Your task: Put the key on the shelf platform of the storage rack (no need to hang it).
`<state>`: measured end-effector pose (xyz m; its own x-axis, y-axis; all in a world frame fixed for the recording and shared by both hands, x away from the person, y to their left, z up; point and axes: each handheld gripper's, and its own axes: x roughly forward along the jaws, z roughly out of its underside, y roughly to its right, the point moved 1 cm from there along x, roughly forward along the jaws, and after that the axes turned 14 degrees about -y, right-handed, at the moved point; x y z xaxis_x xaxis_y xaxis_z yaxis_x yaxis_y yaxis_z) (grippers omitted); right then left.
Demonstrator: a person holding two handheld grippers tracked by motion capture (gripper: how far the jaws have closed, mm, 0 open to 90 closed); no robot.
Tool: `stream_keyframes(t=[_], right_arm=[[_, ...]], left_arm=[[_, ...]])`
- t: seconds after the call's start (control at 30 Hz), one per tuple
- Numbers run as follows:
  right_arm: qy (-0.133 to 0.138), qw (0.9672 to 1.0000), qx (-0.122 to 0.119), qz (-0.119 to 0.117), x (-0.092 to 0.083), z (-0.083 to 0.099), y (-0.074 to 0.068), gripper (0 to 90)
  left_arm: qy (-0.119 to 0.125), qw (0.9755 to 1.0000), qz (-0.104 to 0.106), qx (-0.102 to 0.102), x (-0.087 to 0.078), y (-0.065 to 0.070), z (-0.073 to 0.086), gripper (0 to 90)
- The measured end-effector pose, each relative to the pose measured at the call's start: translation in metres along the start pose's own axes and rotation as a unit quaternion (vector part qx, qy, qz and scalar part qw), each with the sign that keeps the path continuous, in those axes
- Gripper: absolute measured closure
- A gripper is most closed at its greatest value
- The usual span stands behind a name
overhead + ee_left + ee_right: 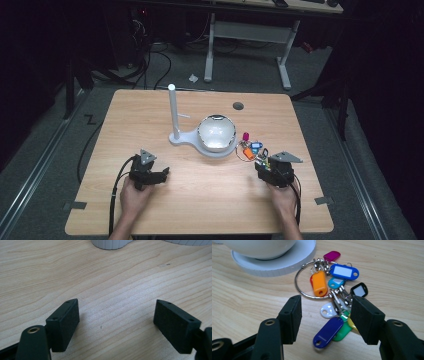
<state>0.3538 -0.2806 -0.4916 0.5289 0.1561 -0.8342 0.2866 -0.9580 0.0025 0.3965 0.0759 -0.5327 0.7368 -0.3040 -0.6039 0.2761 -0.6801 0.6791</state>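
1. Light wooden desk (150, 120), square top, rounded corners.
2. White stand (200, 140) near the desk's middle: flat white base, glossy white dome (217, 131) sitting on its round end.
3. Thin white post (173, 112) standing upright from the stand's narrow left end, a short peg sticking out of its right side.
4. Small dark round grommet (238, 106) in the desktop, behind the dome.
5. Grey carpet floor (45, 165) around the desk; black cables (155, 70) trail over it at the back.
6. White-framed table (250, 35) behind, partly seen.
7. Crumpled white scrap (193, 78) on the floor by that table's leg.
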Motion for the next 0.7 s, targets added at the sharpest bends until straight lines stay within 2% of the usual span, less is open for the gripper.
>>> stream_keyframes(t=[0.03, 0.33, 0.67, 0.7], right_arm=[[-0.002, 1.0, -0.005, 0.003, 0.0, -0.003, 0.003, 43.7], [-0.014, 0.9999, 0.003, 0.003, 0.004, -0.014, 0.015, 46.8], [-0.036, 0.9993, 0.009, 0.005, 0.024, -0.024, 0.024, 47.1], [-0.041, 0.999, 0.013, 0.003, 0.03, -0.024, 0.025, 46.8]], left_arm=[[0.0, 1.0, 0.0, 0.001, 0.0, 0.0, 0.0, 21.0], [0.0, 1.0, 0.0, 0.001, 0.0, 0.0, 0.0, 21.0], [0.0, 1.0, 0.0, 0.001, 0.0, 0.0, 0.0, 21.0], [0.0, 1.0, 0.0, 0.0, 0.0, 0.0, 0.0, 21.0]])
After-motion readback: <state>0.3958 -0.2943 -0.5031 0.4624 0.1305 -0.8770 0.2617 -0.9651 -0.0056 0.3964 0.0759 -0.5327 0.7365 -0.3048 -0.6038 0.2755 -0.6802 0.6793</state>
